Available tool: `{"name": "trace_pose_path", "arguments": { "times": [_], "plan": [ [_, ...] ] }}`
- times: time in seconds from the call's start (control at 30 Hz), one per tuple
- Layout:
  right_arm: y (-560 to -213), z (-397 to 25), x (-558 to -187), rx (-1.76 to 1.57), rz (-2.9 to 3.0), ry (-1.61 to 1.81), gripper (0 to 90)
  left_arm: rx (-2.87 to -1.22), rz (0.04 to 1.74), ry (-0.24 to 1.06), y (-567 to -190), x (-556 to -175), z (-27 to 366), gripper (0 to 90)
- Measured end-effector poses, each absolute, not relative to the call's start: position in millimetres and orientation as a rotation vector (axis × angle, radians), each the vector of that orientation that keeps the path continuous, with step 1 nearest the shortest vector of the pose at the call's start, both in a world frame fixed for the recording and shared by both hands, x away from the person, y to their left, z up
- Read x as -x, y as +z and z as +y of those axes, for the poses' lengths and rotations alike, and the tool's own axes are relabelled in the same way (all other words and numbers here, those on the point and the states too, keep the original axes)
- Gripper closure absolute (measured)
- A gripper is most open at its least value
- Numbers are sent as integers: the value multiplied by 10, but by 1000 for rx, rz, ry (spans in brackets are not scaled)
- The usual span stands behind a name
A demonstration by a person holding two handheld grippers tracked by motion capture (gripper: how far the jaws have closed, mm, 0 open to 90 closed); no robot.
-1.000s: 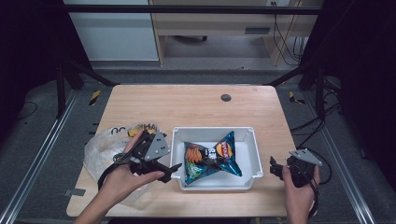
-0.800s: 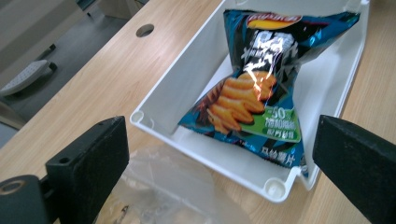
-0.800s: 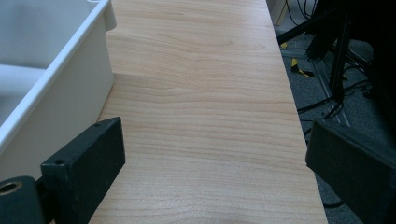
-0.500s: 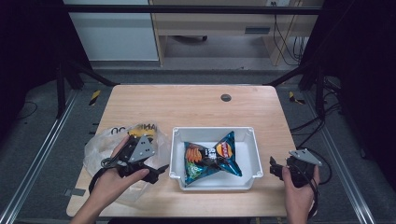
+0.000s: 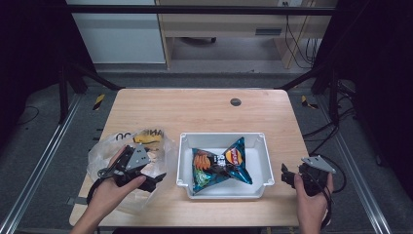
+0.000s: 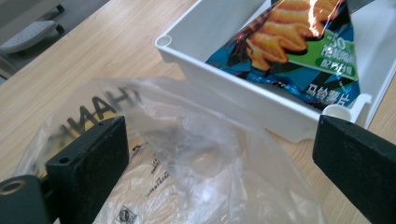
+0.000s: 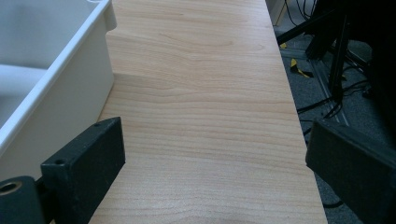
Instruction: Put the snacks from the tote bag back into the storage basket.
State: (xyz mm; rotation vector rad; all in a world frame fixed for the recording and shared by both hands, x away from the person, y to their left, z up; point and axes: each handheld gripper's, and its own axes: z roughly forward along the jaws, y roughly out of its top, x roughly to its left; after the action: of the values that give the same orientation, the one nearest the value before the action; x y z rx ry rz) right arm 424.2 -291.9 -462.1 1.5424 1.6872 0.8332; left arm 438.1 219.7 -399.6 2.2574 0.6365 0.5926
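A blue bag of crisps (image 5: 219, 165) (image 6: 299, 46) lies in the white bin (image 5: 263, 146) (image 6: 224, 93) at the table's front middle. Left of the bin sits a crumpled clear plastic bag (image 5: 117, 151) (image 6: 187, 163) with black lettering and something yellow inside. My left gripper (image 5: 155, 179) (image 6: 219, 154) hovers over that bag, jaws wide open, nothing between them. My right gripper (image 5: 286, 176) (image 7: 215, 158) rests near the front right edge, right of the bin, open over bare wood.
The wooden table (image 5: 195, 112) has a small dark round hole (image 5: 235, 102) at its far side. The bin wall (image 7: 60, 93) stands just left of the right gripper. Black frame legs and cables lie on the floor to the right (image 7: 336, 60).
My left gripper has moved left, away from the bin and over the plastic bag. The right gripper has stayed put.
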Motion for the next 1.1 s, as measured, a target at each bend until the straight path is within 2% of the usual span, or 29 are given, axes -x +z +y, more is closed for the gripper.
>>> {"name": "trace_pose_path", "arguments": {
  "times": [1.1],
  "plan": [
    [-4623,-2913,-4240,-1542,1689,827,52,-2221,826,601,-4383,-4482,2816,34]
  ]
}}
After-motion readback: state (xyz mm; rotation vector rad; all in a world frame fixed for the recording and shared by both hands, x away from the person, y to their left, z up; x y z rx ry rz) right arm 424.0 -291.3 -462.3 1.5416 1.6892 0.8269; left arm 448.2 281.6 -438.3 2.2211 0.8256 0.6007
